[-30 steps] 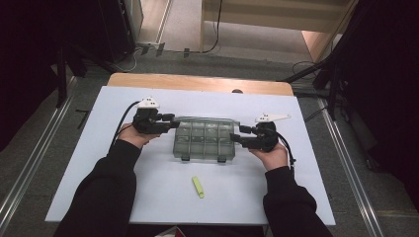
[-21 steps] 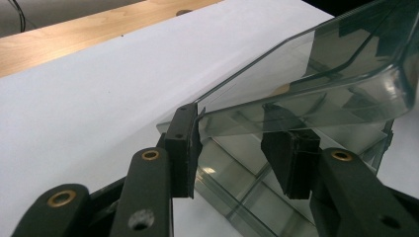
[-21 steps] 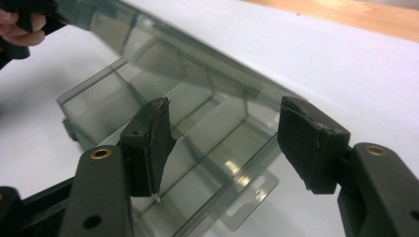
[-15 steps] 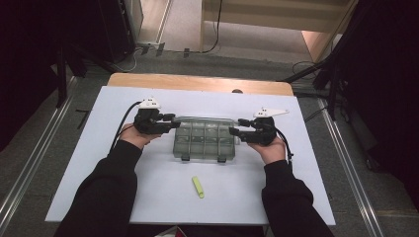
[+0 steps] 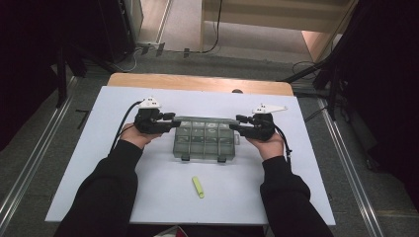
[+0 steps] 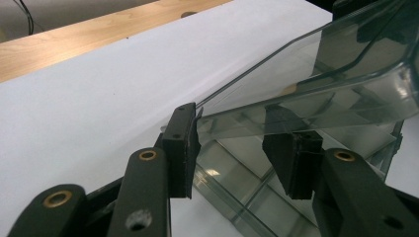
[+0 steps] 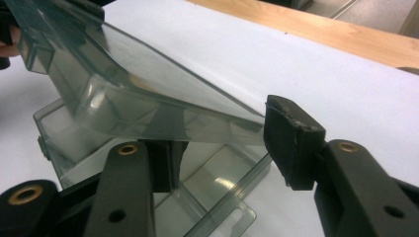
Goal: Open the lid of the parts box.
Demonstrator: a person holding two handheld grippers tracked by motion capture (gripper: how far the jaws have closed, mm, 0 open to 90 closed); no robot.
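Flanking the clear compartment box (image 5: 205,138) mid-desk (image 5: 99,148), the left hand-held gripper (image 5: 173,122) and right hand-held gripper (image 5: 234,123) met its ends; a yellow marker (image 5: 197,186) lay nearer the person. Left gripper view: pads bracketed the raised lid (image 6: 306,74), one touching its edge. Right gripper view: jaws had just been closing, lid corner between, far pad apart. An uneven pinch could let the slick lid slip and drop.

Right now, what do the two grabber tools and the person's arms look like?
Both are black. The left gripper and right gripper each carry a pale three-cornered plate on top and trail a black cable. Their jaws are flat black bars with brass-coloured rivets, ending in blocky black pads. The person wears long black sleeves.
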